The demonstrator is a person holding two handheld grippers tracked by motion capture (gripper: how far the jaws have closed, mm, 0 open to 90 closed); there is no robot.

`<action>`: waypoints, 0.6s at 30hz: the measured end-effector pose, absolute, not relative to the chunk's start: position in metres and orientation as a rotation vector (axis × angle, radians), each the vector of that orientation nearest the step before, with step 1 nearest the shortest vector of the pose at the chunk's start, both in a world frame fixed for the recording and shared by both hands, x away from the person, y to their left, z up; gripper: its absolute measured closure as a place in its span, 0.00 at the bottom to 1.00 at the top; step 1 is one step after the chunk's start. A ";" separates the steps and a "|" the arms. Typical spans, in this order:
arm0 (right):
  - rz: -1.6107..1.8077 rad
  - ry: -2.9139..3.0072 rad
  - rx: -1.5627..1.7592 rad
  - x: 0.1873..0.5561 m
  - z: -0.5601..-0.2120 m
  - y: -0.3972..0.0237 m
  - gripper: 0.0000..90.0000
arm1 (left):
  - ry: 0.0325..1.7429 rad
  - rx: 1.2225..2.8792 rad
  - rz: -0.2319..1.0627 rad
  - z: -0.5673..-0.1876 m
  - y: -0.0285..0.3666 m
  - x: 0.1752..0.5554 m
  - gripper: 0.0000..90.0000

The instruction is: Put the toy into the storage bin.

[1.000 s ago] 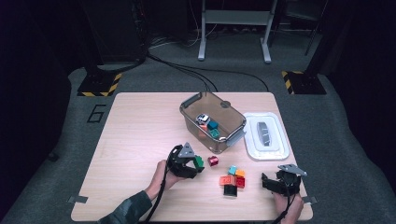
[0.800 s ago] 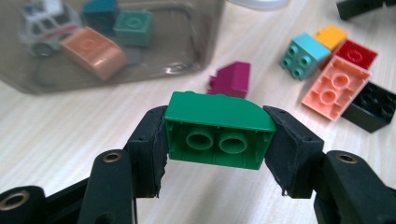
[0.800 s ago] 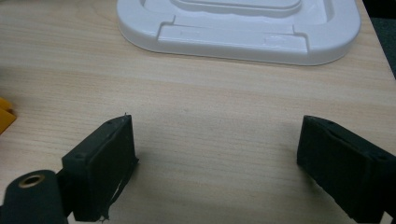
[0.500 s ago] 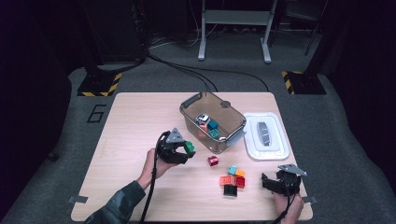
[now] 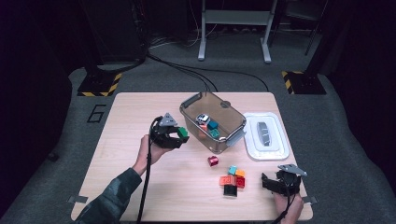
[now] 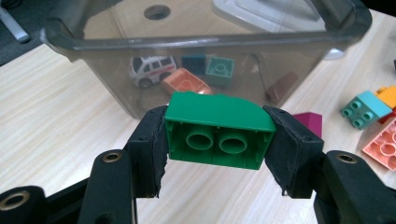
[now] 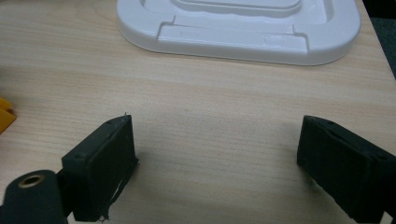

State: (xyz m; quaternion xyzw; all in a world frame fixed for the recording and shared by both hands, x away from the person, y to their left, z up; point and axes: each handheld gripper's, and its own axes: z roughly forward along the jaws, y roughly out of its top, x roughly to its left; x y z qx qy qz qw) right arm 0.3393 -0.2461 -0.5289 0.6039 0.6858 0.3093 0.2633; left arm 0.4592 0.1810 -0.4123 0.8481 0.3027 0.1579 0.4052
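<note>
Left gripper (image 5: pixel 180 136) clamped on green brick (image 6: pixel 215 129), held w/ bin (image 5: pixel 236 122) just ahead, prob. for drop-in. Right gripper (image 7: pixel 217 158) rests nr lid (image 7: pixel 243 35), jaws wide apart, nothing between.

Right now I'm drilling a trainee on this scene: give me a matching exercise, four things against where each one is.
Things:
1. green brick
2. toy car
3. white lid
4. magenta brick

Places:
A. inside the clear bin
B. on the table, right of the bin
C. between the left gripper's jaws
D. on the table, in front of the bin

Pairs: 1-C, 2-A, 3-B, 4-D
</note>
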 end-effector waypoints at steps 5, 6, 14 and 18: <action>0.836 1.855 1.633 0.339 -0.529 -0.246 0.12 | 0.771 2.135 0.409 -0.403 0.182 0.465 0.48; 0.836 1.855 1.633 0.339 -0.529 -0.246 0.12 | 0.767 2.134 0.422 -0.401 0.182 0.466 0.48; 0.836 1.855 1.632 0.339 -0.529 -0.246 0.12 | 0.770 2.124 0.449 -0.382 0.181 0.478 0.48; 0.837 1.855 1.632 0.339 -0.529 -0.246 0.12 | 0.781 2.116 0.449 -0.376 0.181 0.485 0.48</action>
